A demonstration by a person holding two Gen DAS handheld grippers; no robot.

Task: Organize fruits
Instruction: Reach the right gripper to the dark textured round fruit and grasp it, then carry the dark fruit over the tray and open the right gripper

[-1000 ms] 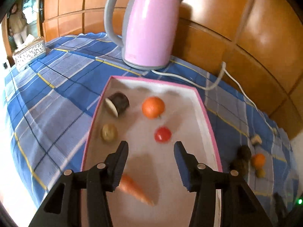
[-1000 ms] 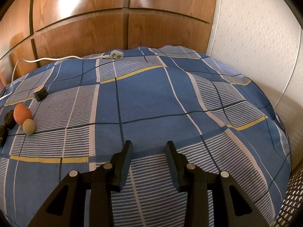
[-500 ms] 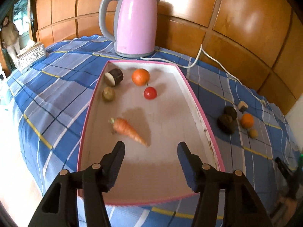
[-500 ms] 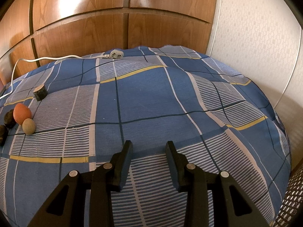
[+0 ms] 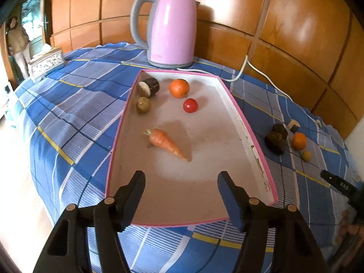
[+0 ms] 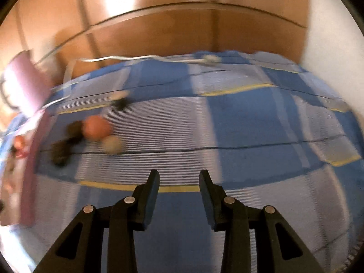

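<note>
The carrot (image 5: 167, 142) is lying diagonally in the tray (image 5: 250, 134), tip pointing toward the near right; the left gripper (image 5: 180, 183) and right gripper (image 6: 179, 180) are both gaping, holding nothing.

Lighting: warm indoor light, moderately bright. Glare: broad soft highlights on the wood panelling (image 5: 302, 29), a vertical sheen on the pink kettle (image 5: 171, 26), and a washed-out white area at the far left edge of the left wrist view. Shadows: soft, short, beneath the carrot (image 5: 167, 144) inside the tray (image 5: 248, 134). Distortion: strong fisheye bending in both views, straight panel seams curved, dark circular vignette at the corners. Sharpness: left wrist view crisp throughout. Right wrist view heavily motion-blurred; the checked cloth (image 6: 227, 125) smeared, the small round items (image 6: 96, 127) at left reduced to fuzzy blobs; only the right tool (image 6: 179, 179) sharp.
</note>
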